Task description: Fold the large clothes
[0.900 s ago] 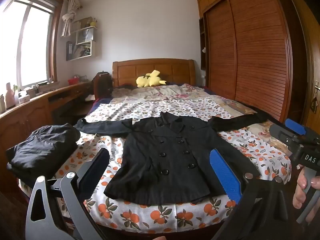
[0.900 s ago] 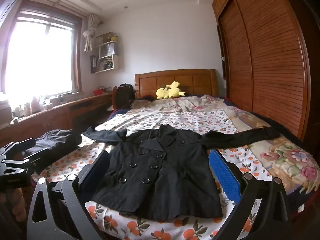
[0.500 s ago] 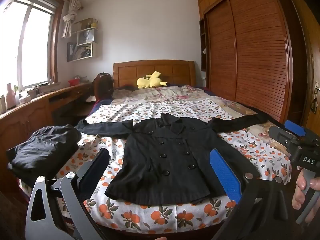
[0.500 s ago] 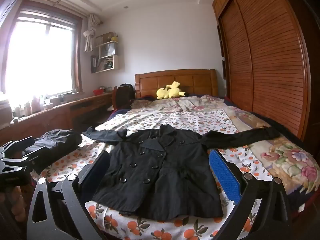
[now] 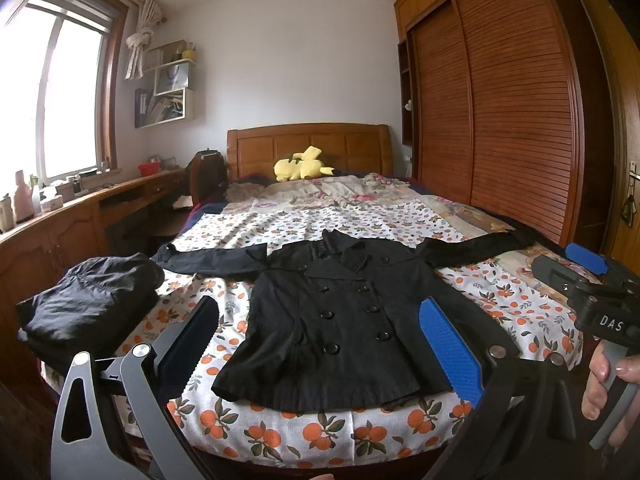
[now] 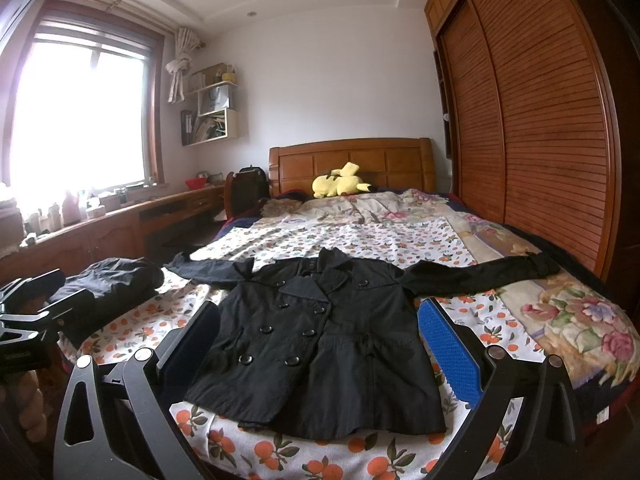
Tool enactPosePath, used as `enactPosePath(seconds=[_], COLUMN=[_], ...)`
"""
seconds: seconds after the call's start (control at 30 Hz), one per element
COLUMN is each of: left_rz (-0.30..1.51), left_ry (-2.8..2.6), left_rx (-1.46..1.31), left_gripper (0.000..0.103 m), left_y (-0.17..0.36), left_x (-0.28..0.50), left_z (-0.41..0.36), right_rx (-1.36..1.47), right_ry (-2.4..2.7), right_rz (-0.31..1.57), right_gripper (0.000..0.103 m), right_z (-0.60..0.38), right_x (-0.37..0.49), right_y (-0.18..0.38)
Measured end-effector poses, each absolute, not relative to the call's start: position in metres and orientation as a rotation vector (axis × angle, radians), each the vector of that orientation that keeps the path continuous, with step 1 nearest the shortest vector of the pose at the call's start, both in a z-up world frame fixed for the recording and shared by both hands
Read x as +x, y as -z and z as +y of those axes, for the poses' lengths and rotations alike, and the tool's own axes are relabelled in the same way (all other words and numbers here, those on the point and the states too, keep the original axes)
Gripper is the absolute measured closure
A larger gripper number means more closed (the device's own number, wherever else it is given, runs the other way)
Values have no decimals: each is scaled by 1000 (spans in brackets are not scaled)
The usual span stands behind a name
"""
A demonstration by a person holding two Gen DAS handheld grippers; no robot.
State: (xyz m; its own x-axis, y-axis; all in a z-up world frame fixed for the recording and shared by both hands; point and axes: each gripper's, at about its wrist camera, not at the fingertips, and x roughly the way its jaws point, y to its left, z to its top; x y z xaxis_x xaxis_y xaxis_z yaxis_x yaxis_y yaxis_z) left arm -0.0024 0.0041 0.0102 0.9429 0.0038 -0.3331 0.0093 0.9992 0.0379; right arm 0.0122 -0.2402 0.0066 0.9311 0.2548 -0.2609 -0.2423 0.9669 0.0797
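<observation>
A black double-breasted coat (image 5: 340, 320) (image 6: 320, 336) lies face up on the bed, buttoned, both sleeves spread out sideways, hem toward me. My left gripper (image 5: 320, 344) hovers before the foot of the bed, open, nothing between its fingers. My right gripper (image 6: 320, 344) is likewise open and empty, short of the coat's hem. The right gripper (image 5: 580, 276) shows at the right edge of the left wrist view, held by a hand (image 5: 608, 380). The left gripper (image 6: 36, 308) shows at the left edge of the right wrist view.
A folded dark garment (image 5: 88, 300) sits on the bed's left corner. The orange-print bedspread (image 5: 320, 432) covers the bed. A yellow plush toy (image 5: 304, 168) lies by the wooden headboard. A slatted wardrobe (image 5: 500, 120) stands right, a wooden desk (image 5: 80, 216) under the window left.
The left wrist view has tipped slightly upward, so the coat sits a little lower in its frame. The right wrist view is unchanged.
</observation>
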Motion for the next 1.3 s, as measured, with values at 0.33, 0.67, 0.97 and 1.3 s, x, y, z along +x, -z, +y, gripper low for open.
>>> enactPosePath(seconds=[0.33, 0.67, 0.97, 1.3], left_rz=[319, 311, 304, 302], left_ry=[-3, -3, -4, -4], left_rx=[48, 51, 53, 54], left_gripper=[1, 1, 1, 1], left_y=[-20, -21, -23, -22], left_x=[-13, -14, -16, -17], left_z=[-6, -7, -7, -7], right_rx=[48, 48, 49, 49], right_ry=[-257, -256, -256, -256], right_rz=[272, 270, 270, 269], right_gripper=[7, 7, 7, 7], right_z=[-240, -241, -241, -240], right_x=[11, 11, 11, 11], right_y=[-8, -9, -9, -10])
